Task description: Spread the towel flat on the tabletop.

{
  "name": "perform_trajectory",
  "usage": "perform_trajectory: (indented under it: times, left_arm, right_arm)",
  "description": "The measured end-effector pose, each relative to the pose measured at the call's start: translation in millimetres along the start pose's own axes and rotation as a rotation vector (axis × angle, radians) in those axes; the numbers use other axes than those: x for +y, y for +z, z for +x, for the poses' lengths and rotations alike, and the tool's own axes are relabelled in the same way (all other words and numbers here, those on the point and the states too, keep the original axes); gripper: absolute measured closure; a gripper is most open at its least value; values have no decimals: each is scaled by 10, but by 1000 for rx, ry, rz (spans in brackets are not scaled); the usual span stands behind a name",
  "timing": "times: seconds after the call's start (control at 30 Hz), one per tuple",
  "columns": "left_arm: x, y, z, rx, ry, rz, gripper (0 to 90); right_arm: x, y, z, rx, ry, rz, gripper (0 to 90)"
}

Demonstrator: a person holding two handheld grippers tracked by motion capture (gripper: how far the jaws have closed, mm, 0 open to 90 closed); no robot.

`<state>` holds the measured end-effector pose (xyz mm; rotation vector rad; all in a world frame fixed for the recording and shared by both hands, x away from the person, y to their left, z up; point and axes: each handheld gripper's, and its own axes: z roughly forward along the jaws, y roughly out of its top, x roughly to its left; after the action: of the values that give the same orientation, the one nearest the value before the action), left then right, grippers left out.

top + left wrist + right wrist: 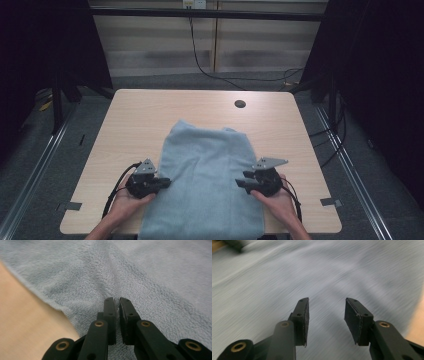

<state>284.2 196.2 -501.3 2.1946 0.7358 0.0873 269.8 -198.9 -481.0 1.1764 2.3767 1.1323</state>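
A light blue towel (207, 175) lies folded on the wooden table (135, 120), its near end hanging over the front edge. My left gripper (166, 182) sits at the towel's left edge. In the left gripper view the towel (150, 272) bunches into a ridge between the nearly closed jaws of the left gripper (117, 300), which pinch the fabric. My right gripper (240, 182) is at the towel's right edge. In the right gripper view the right gripper (326, 301) stands open above the blurred towel (312, 272), nothing between its pads.
A round cable hole (240, 104) is in the table near its far edge. Black cables (210, 70) run across the floor behind the table. Metal rails (30, 170) flank the table on both sides. Bare tabletop lies left and right of the towel.
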Motion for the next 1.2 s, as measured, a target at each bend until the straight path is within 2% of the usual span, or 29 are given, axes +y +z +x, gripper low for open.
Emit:
perform_trajectory:
  times: [0.1,0.13,0.2,0.23,0.3,0.33,0.37,0.4,0.43,0.5,0.6,0.63,0.7,0.8,0.9,0.97,1.1,1.13,1.17,1.2]
  left_arm:
    - [-72,-63,-83,-21,15,6,846]
    - [-93,-79,-96,-35,7,6,846]
    - [-125,-99,-108,-63,-13,4,845]
    - [-136,-107,-115,-69,-13,4,845]
    - [-150,-118,-132,-86,-23,8,845]
    - [-157,-125,-139,-95,-21,12,845]
    - [-168,-135,-152,-98,-18,13,844]
    - [-179,-146,-170,-99,-19,16,844]
    - [-189,-156,-182,-106,-21,18,843]
    - [-205,-175,-213,-101,-21,19,839]
    - [-212,-193,-256,-105,-15,-5,830]
    - [-200,-202,-267,-113,-7,-13,820]
    - [-174,-214,-280,-122,-21,-31,799]
    - [-102,-253,-251,-117,-25,-80,762]
    - [4,-247,-127,-96,-56,-107,724]
    - [77,-185,0,-53,-92,-106,698]
    - [226,41,265,45,-97,-73,609]
    - [254,99,318,60,-107,-62,574]
    - [262,147,349,74,-112,-72,552]
    - [262,195,360,77,-101,-47,552]
  right_arm:
    - [176,148,-193,-64,28,-11,564]
    - [228,197,-266,-73,42,-10,559]
    - [317,285,-404,-131,61,-18,527]
    - [350,322,-475,-144,78,-18,517]
    - [392,398,-594,-152,112,-10,479]
    - [401,443,-640,-145,119,11,480]
    - [398,488,-667,-133,128,21,512]
    - [393,528,-680,-117,137,35,609]
    - [390,554,-678,-106,131,40,738]
    - [416,499,-612,-128,121,-6,844]
    - [537,294,-445,-108,55,-95,855]
    - [571,206,-379,-95,27,-114,855]
    - [584,64,-246,-72,-21,-129,852]
    - [469,-26,-110,-51,-61,-96,834]
    - [256,0,-41,-32,-70,-34,830]
    - [122,43,-14,-21,-66,4,837]
    - [-28,99,11,-9,-46,31,843]
    - [-41,115,9,-6,-48,33,843]
    - [-48,130,13,-2,-44,39,843]
    - [-53,140,16,-6,-44,43,844]
